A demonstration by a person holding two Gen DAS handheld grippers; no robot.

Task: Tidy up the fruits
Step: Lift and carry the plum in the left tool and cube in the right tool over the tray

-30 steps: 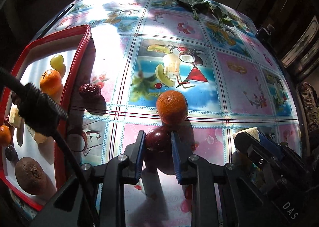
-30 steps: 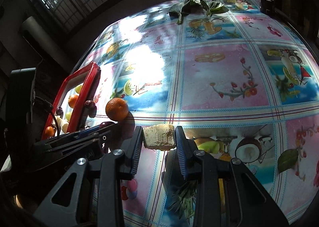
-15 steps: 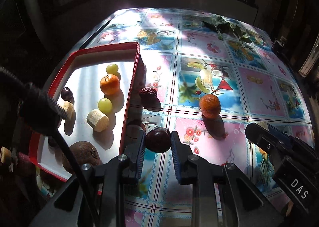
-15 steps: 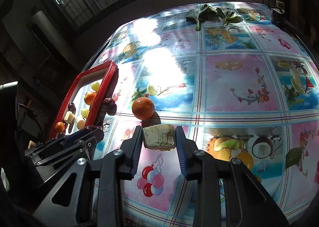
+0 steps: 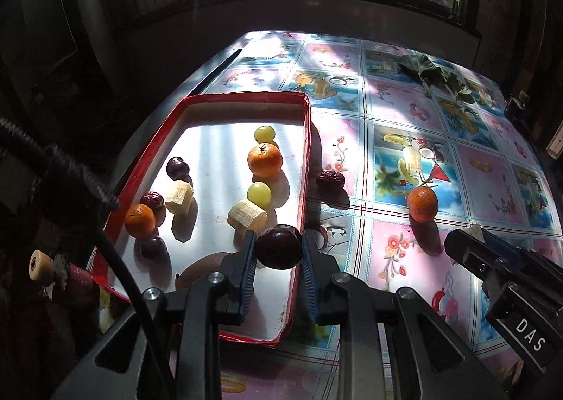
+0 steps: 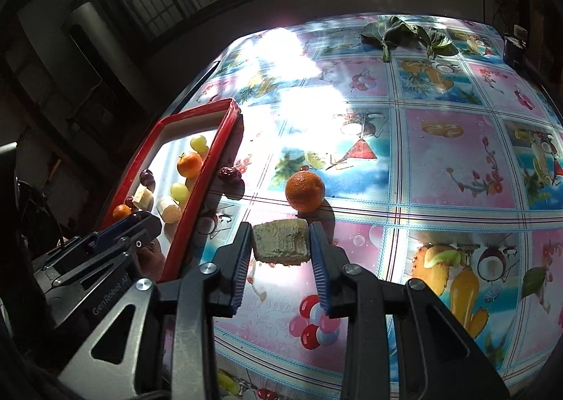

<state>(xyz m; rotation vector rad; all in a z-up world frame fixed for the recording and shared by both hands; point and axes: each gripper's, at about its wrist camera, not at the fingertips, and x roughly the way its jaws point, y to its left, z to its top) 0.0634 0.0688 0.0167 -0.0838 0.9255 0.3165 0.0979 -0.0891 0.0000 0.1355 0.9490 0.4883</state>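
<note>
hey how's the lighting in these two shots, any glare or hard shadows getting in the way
Left wrist view: hard sunlight stripes the red tray, fruits cast sharp shadows, the room behind is nearly black. Right wrist view: blown-out glare on the tablecloth hides its print; the orange throws a crisp shadow. Fisheye bends both tables.

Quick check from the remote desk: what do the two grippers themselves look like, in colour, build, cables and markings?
Both grippers, left and right, are black angular frames with silver bolts and blue ribbed pads. A black braided cable runs along the left one. White lettering: "DAS" on the right gripper's body, "GenRobot.AI" on the left's. No sleeves or hands show.
</note>
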